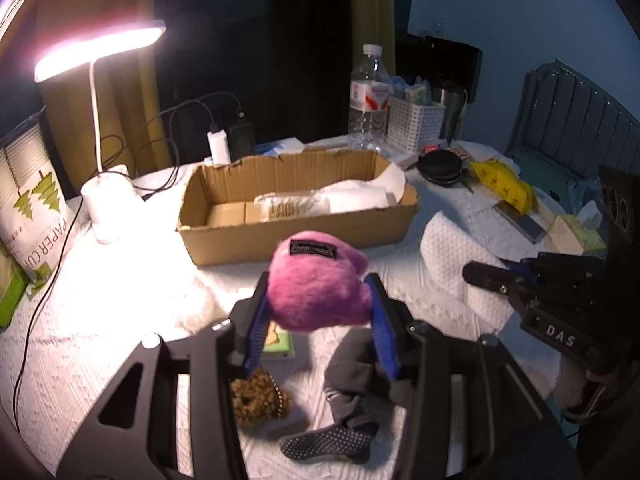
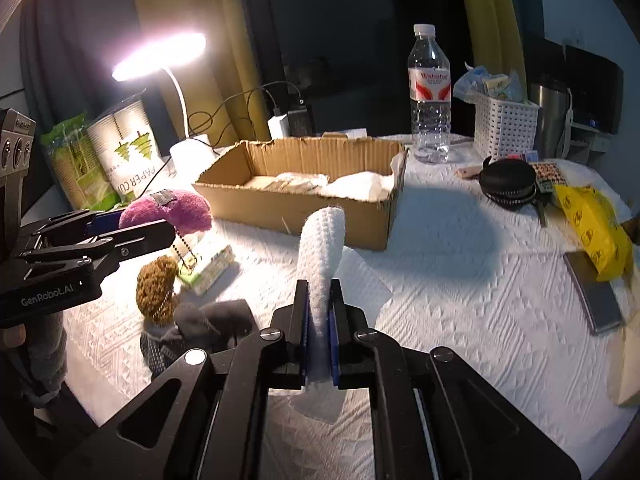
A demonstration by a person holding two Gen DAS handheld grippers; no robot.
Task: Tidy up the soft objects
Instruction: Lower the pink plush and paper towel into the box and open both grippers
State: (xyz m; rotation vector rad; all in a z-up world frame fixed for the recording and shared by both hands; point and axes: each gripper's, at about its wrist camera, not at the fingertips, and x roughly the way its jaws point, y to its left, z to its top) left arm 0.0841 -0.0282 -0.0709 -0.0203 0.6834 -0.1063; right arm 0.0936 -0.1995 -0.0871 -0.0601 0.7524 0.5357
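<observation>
Midway through a tidy-up of soft things on a table (image 2: 460, 280) spread with white embossed paper towel: the left hand-held gripper (image 1: 320, 312) is clamped on a fuzzy pink plush pouch with a dark label (image 1: 316, 280), held clear of the table in front of the open brown cardboard box (image 1: 296, 236), while the right hand-held gripper (image 2: 320, 320) is pinched tight on a rolled white waffle-textured cloth (image 2: 322, 256), also raised and aimed toward the box. White soft pieces (image 2: 352, 188) already lie inside the box, so some sorting looks done. Still on the table, near the left gripper, are a brown curly-textured plush piece on a bead chain (image 2: 156, 292) and a dark grey sock with dotted sole (image 1: 344, 412), so by the look of it about half the job remains
</observation>
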